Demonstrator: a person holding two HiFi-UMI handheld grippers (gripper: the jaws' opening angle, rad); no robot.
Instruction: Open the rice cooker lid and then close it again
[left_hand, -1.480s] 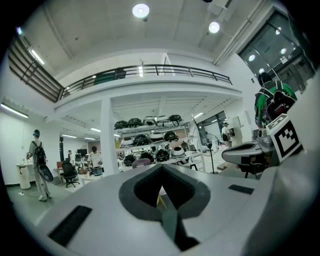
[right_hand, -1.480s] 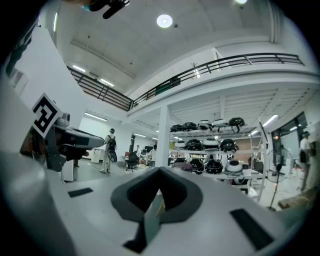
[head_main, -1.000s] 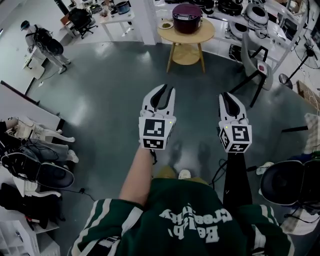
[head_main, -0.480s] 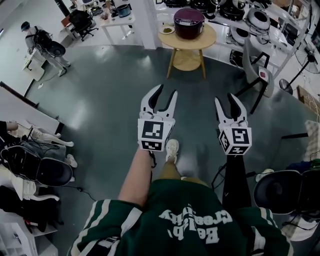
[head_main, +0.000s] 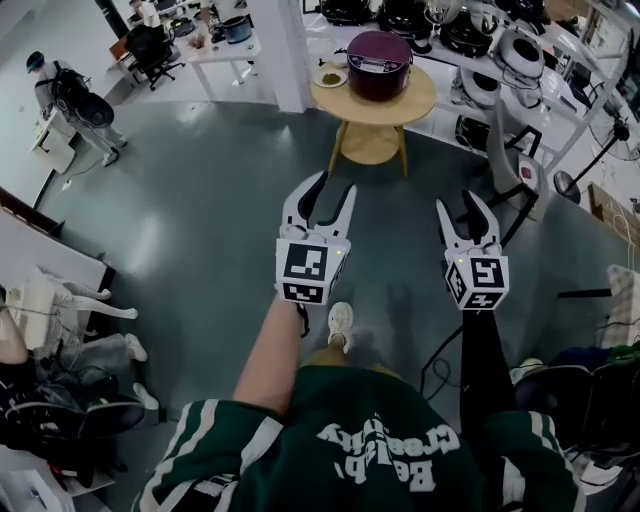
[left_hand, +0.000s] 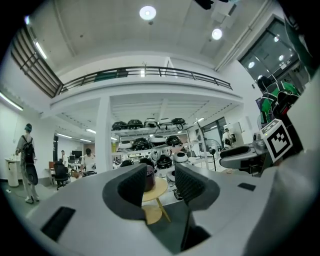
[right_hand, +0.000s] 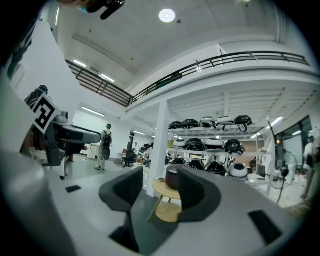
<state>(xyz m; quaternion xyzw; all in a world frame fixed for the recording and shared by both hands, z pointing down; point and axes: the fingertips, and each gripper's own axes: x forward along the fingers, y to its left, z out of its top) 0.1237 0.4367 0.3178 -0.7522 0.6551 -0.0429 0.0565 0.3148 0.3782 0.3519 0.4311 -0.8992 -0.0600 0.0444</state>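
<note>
Left gripper (head_main: 333, 187) and right gripper (head_main: 458, 202): jaws apart, having just been opening, nothing between them. Rice cooker (head_main: 378, 62), lid down, stands at the round table's (head_main: 415, 101) far edge, well apart from both.

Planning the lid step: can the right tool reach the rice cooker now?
Probably not yet: open floor separates the rice cooker from the right tool, whose empty jaws have just been opening.
</note>
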